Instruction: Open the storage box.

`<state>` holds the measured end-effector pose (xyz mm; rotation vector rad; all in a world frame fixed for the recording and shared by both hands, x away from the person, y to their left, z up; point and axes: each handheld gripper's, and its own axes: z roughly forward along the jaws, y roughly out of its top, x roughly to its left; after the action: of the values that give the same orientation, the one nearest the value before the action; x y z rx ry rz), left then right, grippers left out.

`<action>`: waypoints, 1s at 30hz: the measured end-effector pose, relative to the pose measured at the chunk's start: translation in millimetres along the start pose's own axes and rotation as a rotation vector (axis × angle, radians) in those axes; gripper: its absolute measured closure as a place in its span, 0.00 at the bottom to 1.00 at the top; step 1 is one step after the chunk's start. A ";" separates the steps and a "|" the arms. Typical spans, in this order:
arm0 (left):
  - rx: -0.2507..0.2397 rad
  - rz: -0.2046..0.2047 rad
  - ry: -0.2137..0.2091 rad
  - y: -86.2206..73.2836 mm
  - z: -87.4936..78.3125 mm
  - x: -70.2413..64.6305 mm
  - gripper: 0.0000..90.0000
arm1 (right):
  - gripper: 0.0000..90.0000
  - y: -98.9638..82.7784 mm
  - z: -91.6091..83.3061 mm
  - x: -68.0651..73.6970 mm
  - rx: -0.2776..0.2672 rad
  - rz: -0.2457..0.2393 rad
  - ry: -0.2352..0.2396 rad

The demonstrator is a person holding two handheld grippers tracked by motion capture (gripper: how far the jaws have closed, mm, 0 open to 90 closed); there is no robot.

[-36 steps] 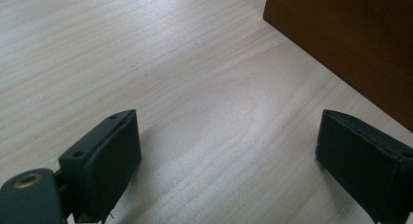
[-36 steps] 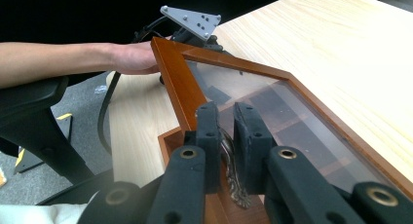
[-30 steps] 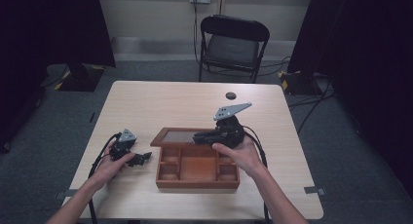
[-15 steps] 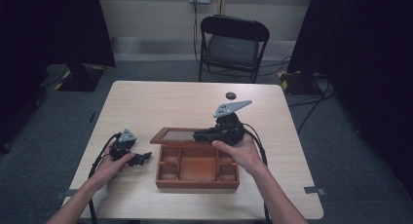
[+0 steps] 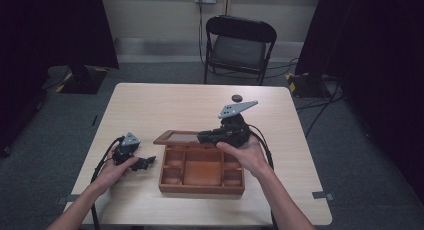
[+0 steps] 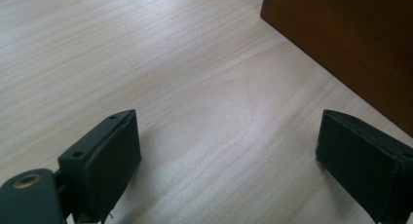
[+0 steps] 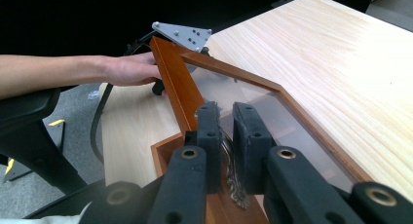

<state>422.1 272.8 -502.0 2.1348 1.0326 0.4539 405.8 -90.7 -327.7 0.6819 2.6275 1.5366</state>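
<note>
A wooden box point(image 5: 200, 188) with several compartments sits at the near middle of the table. Its glass-panelled lid point(image 5: 176, 138) is raised and tilts back to the far left. My right gripper point(image 5: 204, 137) is shut on the lid's front edge. In the right gripper view the gripper point(image 7: 226, 112) pinches an ornate metal clasp point(image 7: 234, 187) on the lid frame point(image 7: 176, 85). My left gripper point(image 5: 148, 161) rests on the table left of the box, open. In the left gripper view it point(image 6: 226, 141) holds nothing, and the box wall point(image 6: 350, 34) is just ahead at right.
A small dark round object point(image 5: 236, 97) lies on the far part of the table point(image 5: 165, 105). A black folding chair point(image 5: 240, 45) stands beyond the far edge. The left hand point(image 7: 127, 68) and its cable sit behind the lid in the right gripper view.
</note>
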 end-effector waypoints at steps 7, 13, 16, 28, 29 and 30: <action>0.000 0.000 0.000 0.0 0.0 0.0 0.09 | 0.92 2.1 -0.7 -0.6 -0.003 -0.004 -0.005; 0.001 0.002 0.000 0.0 -0.1 0.2 0.09 | 0.92 5.1 -1.4 -1.8 -0.007 -0.011 -0.011; -0.001 -0.002 0.001 0.0 0.1 -0.1 0.09 | 0.92 6.5 -1.8 -2.4 -0.009 -0.011 -0.015; 0.000 0.000 0.000 0.0 0.0 0.0 0.09 | 0.92 9.9 -2.4 -3.5 -0.006 -0.009 -0.025; 0.000 0.001 0.001 0.0 0.0 0.1 0.09 | 0.92 11.4 -2.5 -3.9 -0.004 -0.005 -0.027; 0.000 -0.001 0.000 0.0 0.0 0.0 0.09 | 0.93 12.1 -2.6 -4.2 -0.003 -0.006 -0.028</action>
<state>422.1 272.8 -502.0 2.1341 1.0331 0.4537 413.3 -89.4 -317.0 0.6890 2.6045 1.5179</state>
